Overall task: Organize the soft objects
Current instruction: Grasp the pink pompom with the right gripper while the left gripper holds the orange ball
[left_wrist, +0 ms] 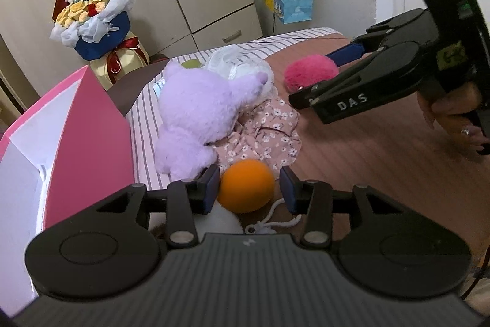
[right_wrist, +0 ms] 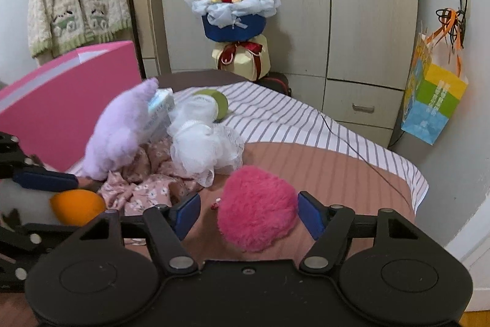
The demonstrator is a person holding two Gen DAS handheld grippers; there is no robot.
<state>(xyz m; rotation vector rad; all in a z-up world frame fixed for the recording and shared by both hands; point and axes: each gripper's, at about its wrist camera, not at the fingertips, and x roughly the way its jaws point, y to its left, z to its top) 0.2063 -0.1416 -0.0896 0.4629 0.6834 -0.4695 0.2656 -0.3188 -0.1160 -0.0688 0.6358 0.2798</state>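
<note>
Bed (right_wrist: pixel 321 161): your work surface; its far edge and corner lie beyond the purple plush, with bare brown cover on the side away from the box. Pink box (left_wrist: pixel 92 124): stands against the purple plush (left_wrist: pixel 196 118), closing that side. Floral cloth (left_wrist: pixel 263 131): lies under the plush. White mesh pouf (right_wrist: pixel 199 149): just behind the plush. Pink pom-pom (right_wrist: pixel 257 213): apart from the plush, on open cover, between the spread fingers of your right hand-held gripper (right_wrist: pixel 248 215), ungripped. Orange ball (left_wrist: pixel 246 186): in front of the plush, between the open fingers of your left hand-held gripper (left_wrist: pixel 249 189). Only the right wrist view shows the hanging cardigan (right_wrist: pixel 76 2); only the left shows the white cord (left_wrist: pixel 275 219).
</note>
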